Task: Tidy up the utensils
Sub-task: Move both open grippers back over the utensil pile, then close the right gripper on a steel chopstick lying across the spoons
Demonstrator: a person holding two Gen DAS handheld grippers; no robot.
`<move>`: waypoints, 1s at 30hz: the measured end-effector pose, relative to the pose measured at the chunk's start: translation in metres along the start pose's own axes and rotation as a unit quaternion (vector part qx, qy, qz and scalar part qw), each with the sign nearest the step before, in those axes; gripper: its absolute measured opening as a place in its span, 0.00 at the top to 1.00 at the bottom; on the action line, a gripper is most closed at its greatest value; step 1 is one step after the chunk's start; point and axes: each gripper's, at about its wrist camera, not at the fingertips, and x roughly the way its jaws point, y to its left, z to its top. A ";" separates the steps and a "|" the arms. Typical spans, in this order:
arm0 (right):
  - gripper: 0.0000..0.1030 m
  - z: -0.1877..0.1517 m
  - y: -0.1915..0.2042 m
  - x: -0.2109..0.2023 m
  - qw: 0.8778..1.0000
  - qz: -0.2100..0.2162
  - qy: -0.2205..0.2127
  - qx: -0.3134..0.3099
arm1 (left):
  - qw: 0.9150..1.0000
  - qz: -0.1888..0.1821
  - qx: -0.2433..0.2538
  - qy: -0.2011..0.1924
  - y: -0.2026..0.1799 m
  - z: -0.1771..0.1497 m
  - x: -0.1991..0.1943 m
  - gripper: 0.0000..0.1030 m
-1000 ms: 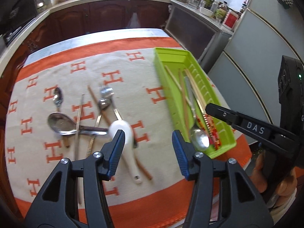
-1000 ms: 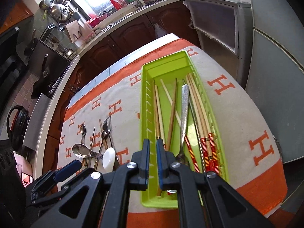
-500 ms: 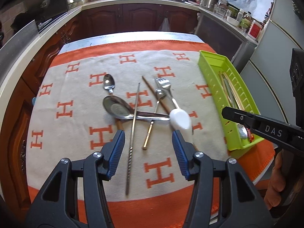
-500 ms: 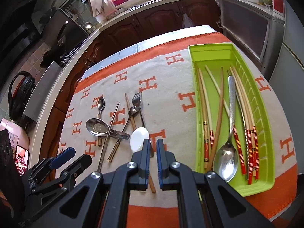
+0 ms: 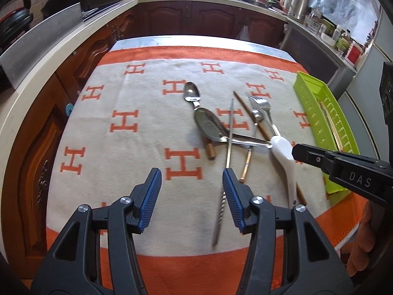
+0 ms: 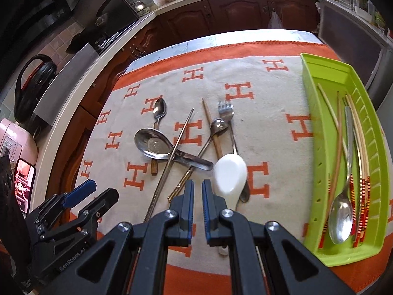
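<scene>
Loose utensils lie crossed on the cloth: a white ceramic spoon [image 6: 231,174], a large steel ladle spoon [image 6: 157,146], a small spoon [image 6: 159,109], a fork [image 6: 227,109], a gold-handled spoon [image 6: 217,125], a metal chopstick [image 6: 172,154] and a brown chopstick [image 6: 212,129]. A green tray [image 6: 316,132] at the right holds chopsticks and a steel spoon [image 6: 341,213]. My left gripper [image 5: 191,196] is open and empty above the cloth, left of the metal chopstick [image 5: 229,135]. My right gripper [image 6: 197,205] is shut and empty, just before the white spoon.
The orange and beige cloth [image 5: 118,93] covers the table. Wooden cabinets [image 5: 211,17] and a counter with kitchenware surround it. A black pot [image 6: 34,78] and a pink appliance [image 6: 14,142] stand at the left in the right wrist view.
Both grippers have swung left, from over the green tray to over the loose utensils. The left stays open and the right stays shut.
</scene>
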 end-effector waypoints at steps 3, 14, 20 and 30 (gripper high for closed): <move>0.93 -0.002 0.013 0.013 1.000 0.009 0.018 -0.015 | 1.000 0.004 -0.012 0.007 0.011 -0.004 0.005 0.53; 0.93 0.004 0.028 0.044 0.999 0.029 0.039 -0.011 | 0.999 0.017 -0.028 0.012 0.030 -0.012 0.013 0.53; 0.80 0.006 0.034 0.062 0.998 0.025 0.059 -0.011 | 0.999 0.018 -0.033 0.016 0.035 -0.015 0.016 0.53; 0.79 0.005 0.055 0.074 0.997 -0.028 0.053 -0.039 | 0.998 0.022 -0.048 0.017 0.044 -0.016 0.018 0.53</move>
